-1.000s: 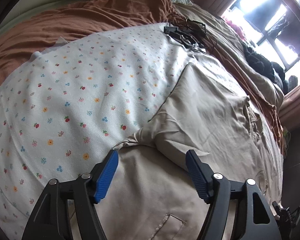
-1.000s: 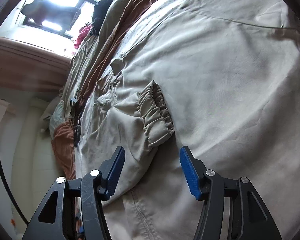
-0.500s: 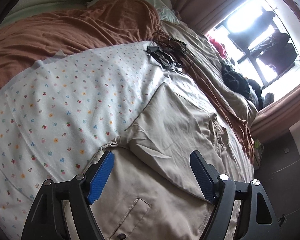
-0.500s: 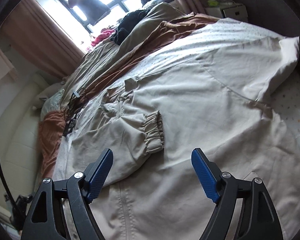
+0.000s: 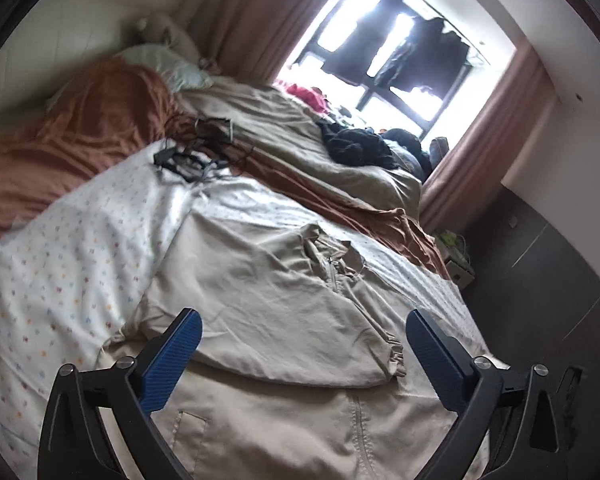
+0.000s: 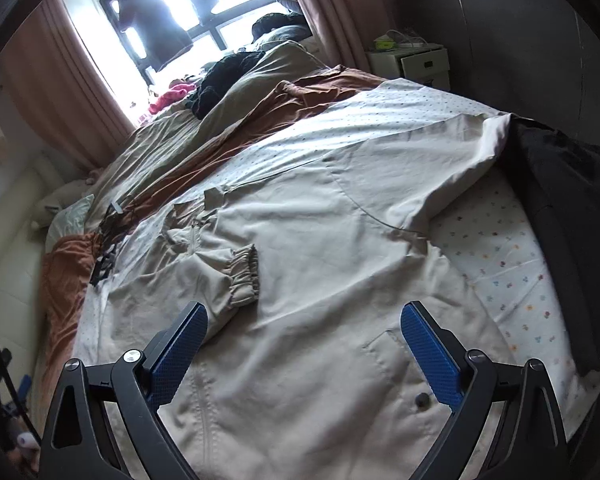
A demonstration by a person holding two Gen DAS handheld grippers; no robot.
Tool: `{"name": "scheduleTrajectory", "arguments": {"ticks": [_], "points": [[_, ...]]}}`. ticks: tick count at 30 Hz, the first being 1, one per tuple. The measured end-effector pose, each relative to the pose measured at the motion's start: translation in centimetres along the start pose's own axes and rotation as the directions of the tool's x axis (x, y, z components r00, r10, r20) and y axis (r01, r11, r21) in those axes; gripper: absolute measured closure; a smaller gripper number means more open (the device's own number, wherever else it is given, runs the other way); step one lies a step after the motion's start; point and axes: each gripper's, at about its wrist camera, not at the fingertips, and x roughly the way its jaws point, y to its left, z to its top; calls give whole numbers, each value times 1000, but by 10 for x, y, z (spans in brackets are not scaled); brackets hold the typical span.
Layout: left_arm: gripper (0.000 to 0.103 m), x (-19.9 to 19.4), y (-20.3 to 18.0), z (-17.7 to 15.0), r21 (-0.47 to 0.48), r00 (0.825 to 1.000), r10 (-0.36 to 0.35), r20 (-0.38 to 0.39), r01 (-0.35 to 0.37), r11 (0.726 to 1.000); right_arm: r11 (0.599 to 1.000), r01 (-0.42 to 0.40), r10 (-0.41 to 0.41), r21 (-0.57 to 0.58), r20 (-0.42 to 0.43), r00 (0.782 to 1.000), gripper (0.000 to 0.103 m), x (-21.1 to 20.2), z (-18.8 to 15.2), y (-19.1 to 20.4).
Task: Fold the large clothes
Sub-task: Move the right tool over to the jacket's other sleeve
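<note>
The beige jacket (image 6: 320,240) lies flat under both grippers, one sleeve folded in. Your left gripper (image 5: 300,354) and right gripper (image 6: 304,346) are spreading wider, holding nothing. Next, grab the other sleeve (image 6: 452,160), up ahead on the right.

Left hand-held gripper (image 5: 302,340) and right hand-held gripper (image 6: 304,334) angled downward, jaws opening, nothing between them

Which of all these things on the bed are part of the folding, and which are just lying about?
Part of the job:
- beige zip-up jacket, one elastic-cuffed sleeve folded across it

Lying about:
- tangle of black cables
- rust-brown blanket
- black clothes heap
- pink garment
</note>
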Motion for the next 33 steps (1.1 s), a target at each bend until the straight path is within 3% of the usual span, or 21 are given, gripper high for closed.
{"name": "scheduleTrajectory", "arguments": {"ticks": [3,6,12,21,25,27,29,33], "points": [[0,-6,-29,-7,131,1000,7,27,-11,991,1000,24,-24,13,11,1000,5,-5,-1,-18],[0,-1,-47,-15,201,1000,4,30,-9,980,998,50,-50,36,19,999,5,-3,-3,-38],[0,23,-72,-28,195,1000,-23,-15,25,981,996,88,-88,9,21,996,6,7,4,-70],[0,75,-134,-61,286,994,-18,-107,48,957,991,137,-137,-5,20,990,6,28,36,-114],[0,96,-148,-76,257,989,-32,-146,69,964,990,140,-140,7,18,990,6,48,52,-135],[2,108,-153,-84,249,985,-27,-168,69,966,989,149,-150,16,14,989,10,60,60,-146],[6,120,-159,-94,265,984,17,-179,31,964,990,142,-143,24,7,990,20,73,67,-156],[11,133,-159,-103,252,980,50,-194,1,968,990,124,-125,62,5,992,22,95,81,-172]]}}
